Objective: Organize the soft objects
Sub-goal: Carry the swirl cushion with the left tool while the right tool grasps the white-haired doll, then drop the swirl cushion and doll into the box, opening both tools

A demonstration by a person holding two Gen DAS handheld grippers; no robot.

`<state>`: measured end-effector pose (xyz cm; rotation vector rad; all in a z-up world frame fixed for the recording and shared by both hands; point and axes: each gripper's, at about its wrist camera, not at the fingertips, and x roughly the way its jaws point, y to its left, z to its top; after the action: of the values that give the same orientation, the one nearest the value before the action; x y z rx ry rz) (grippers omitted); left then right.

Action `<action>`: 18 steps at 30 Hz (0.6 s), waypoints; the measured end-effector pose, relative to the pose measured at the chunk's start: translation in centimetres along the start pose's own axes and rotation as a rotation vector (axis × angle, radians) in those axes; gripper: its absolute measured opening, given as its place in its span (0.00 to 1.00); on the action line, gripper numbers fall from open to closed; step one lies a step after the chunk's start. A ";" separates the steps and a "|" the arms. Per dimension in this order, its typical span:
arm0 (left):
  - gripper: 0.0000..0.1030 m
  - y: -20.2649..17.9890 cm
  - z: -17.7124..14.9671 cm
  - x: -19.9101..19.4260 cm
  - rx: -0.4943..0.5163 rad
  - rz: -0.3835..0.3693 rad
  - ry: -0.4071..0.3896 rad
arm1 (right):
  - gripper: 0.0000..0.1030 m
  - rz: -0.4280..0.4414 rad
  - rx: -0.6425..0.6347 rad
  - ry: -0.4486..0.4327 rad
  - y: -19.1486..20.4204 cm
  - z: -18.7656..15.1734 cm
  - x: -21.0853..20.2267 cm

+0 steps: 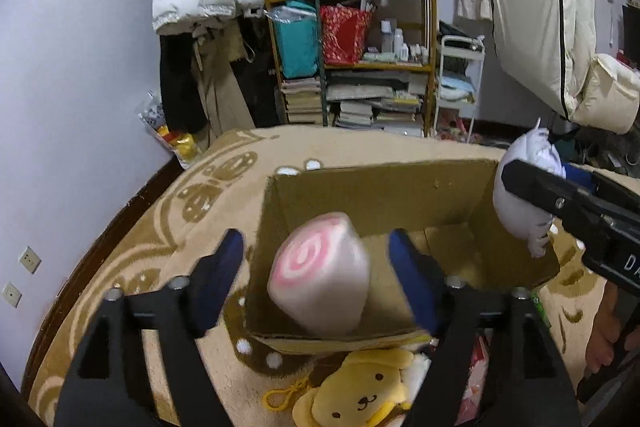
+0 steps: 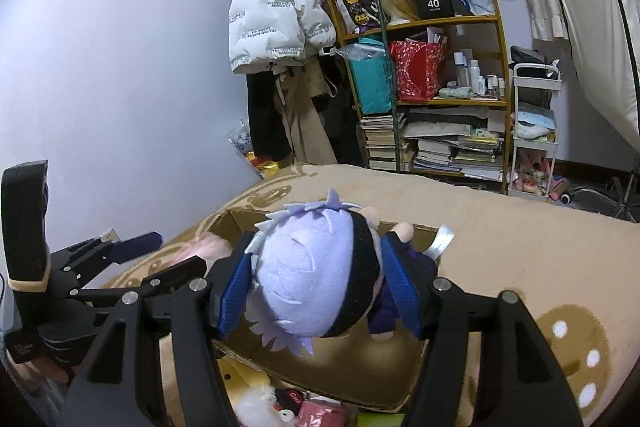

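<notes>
A pink swirl-roll plush (image 1: 320, 275) stands tilted inside the open cardboard box (image 1: 360, 187) on the tan patterned rug (image 1: 168, 227), between the spread blue pads of the left gripper (image 1: 316, 267), which touch nothing. The right gripper (image 2: 316, 279) is clamped on a lavender-haired plush doll (image 2: 312, 275), held above the box's right side. A yellow dog plush (image 1: 360, 391) lies on the rug just in front of the box.

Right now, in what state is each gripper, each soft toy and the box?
left gripper: open, pink swirl plush loose between its fingers, over the box.
right gripper: shut on lavender-haired doll, above the box.
cardboard box: open on the rug.
yellow dog plush: lying outside the box.
</notes>
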<state>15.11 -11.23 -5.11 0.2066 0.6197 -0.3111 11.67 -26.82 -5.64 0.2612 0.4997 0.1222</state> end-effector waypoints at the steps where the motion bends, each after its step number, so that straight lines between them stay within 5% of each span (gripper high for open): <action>1: 0.79 -0.1 0.0 -0.1 0.003 0.004 -0.004 | 0.65 0.008 0.001 0.004 0.0 -0.1 0.1; 5: 0.89 -0.1 -0.3 -0.2 0.011 0.026 0.008 | 0.67 0.023 0.005 0.009 0.1 -0.2 0.1; 9: 0.96 -0.2 -0.6 -0.5 0.033 0.072 0.004 | 0.86 0.000 -0.016 -0.020 0.6 0.1 -0.5; 14: 0.97 -0.2 -1.0 -0.7 0.045 0.091 0.024 | 1.00 -0.014 -0.012 -0.035 0.7 0.5 -1.3; 18: 0.97 -0.3 -1.2 -1.3 0.044 0.082 0.043 | 1.00 -0.032 0.014 -0.040 0.7 0.5 -2.4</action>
<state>13.34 -10.83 -5.31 0.2807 0.6453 -0.2413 9.75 -26.73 -3.95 0.2687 0.4649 0.0822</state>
